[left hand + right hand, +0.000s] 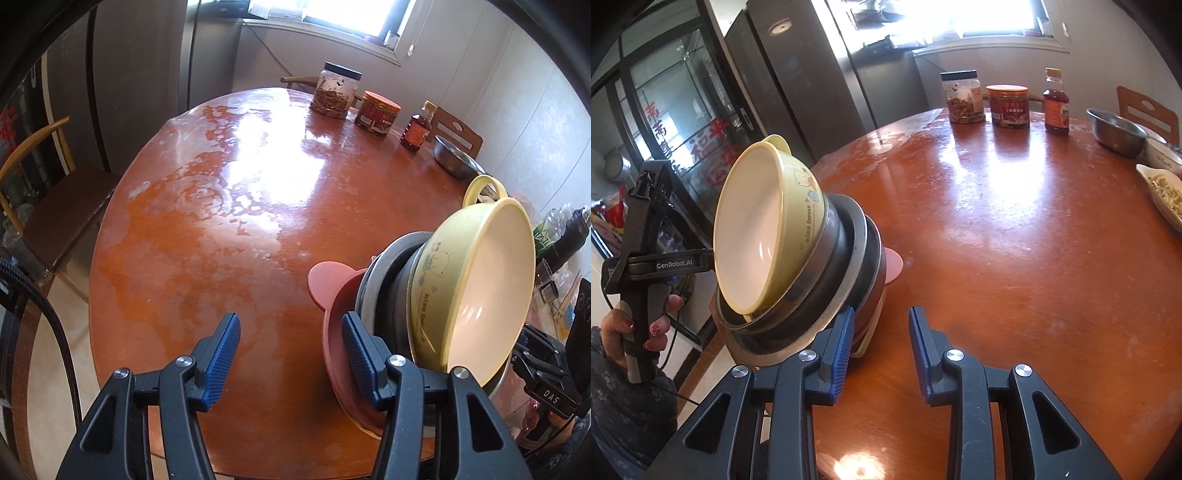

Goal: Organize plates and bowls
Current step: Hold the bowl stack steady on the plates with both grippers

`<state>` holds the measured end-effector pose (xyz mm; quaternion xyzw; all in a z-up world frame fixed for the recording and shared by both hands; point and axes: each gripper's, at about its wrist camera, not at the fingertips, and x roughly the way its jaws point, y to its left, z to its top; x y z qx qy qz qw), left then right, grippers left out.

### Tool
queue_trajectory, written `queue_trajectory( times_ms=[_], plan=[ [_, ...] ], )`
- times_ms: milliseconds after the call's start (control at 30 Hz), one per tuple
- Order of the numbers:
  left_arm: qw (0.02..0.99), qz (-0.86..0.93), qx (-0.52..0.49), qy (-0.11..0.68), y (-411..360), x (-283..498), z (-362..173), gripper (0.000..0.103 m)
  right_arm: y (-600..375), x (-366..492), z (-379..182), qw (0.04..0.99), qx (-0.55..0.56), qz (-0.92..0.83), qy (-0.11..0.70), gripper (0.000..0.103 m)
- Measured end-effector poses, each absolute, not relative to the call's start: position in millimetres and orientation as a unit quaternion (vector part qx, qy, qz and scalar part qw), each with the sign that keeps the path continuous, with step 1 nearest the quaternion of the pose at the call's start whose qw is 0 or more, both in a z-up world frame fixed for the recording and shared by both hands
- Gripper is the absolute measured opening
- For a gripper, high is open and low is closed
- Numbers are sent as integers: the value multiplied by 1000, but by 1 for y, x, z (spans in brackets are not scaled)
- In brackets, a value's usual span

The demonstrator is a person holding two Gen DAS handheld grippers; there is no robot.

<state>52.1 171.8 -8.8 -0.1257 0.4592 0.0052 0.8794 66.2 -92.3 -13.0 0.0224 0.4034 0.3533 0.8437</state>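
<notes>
Nested stack (798,258) tipped on edge at near table (207,236) rim: yellow bowl (476,295) in steel bowls, pink plate (336,317) behind. Left gripper (291,358) and right gripper (881,350) gape empty, one finger each propping stack, likely steadying it.

Round table (184,240): wide bare stretch from centre out to 9 o'clock, open for passage. Tilted stack of bowls (461,288) blocks the near edge at 4 o'clock. Far rim, 12 to 2 o'clock: two jars (338,92), bottle (417,127), steel bowl (456,158) in a row. Chair (55,195) stands beside the table at 9 o'clock.
</notes>
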Motion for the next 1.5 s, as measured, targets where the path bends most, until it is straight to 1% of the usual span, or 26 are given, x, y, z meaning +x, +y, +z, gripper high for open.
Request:
queue_trajectory(
  times_ms=[200, 733, 900, 1500],
  plan=[
    [880, 2, -109, 462, 158, 60, -7, 55, -102, 67, -13, 846, 21, 350, 401, 31],
    [879, -12, -65, 472, 111, 76, -4, 54, -142, 66, -13, 856, 31, 338, 390, 31],
    [878, -18, -53, 475, 95, 82, -3, 51, -156, 62, -13, 859, 32, 333, 388, 31],
    [874, -44, -35, 482, 40, 101, -3, 50, -211, 62, -12, 871, 42, 303, 385, 31]
  ],
)
